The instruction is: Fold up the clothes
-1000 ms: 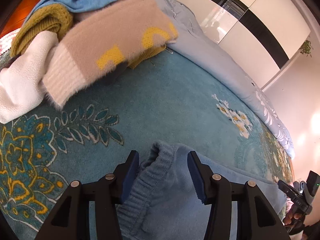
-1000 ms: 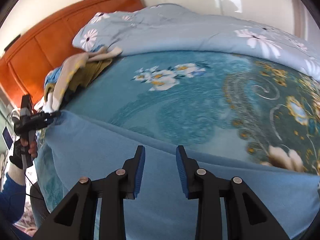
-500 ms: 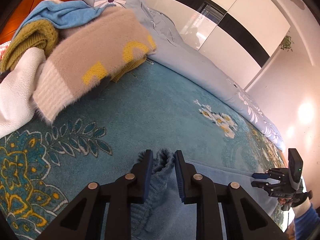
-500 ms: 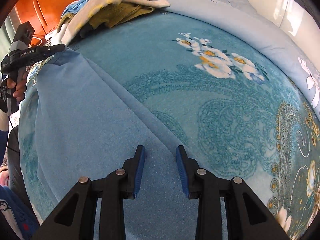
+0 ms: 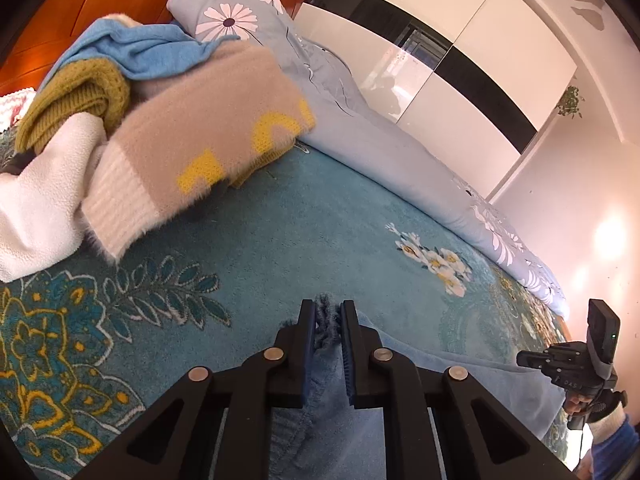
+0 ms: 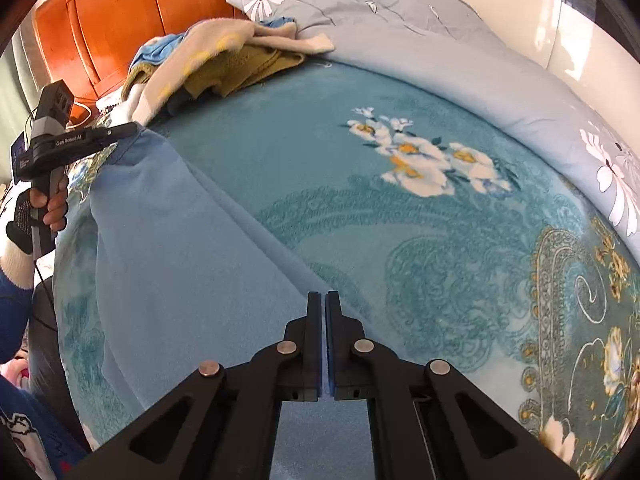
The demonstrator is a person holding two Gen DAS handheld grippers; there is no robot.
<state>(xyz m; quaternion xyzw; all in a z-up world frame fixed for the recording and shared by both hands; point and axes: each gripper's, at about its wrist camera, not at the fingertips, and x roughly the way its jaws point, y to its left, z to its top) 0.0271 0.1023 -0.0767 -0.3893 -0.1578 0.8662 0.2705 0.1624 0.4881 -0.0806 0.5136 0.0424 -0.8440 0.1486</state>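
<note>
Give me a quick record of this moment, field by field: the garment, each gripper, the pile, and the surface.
garment: light blue garment spread on the bed
left gripper: jaws shut on the garment's ribbed edge
right gripper: jaws shut, pinching the garment's fabric
pile: unfolded clothes heaped near the wooden headboard, apart from the garment
surface: teal floral blanket, with a grey-blue daisy duvet along its far side
</note>
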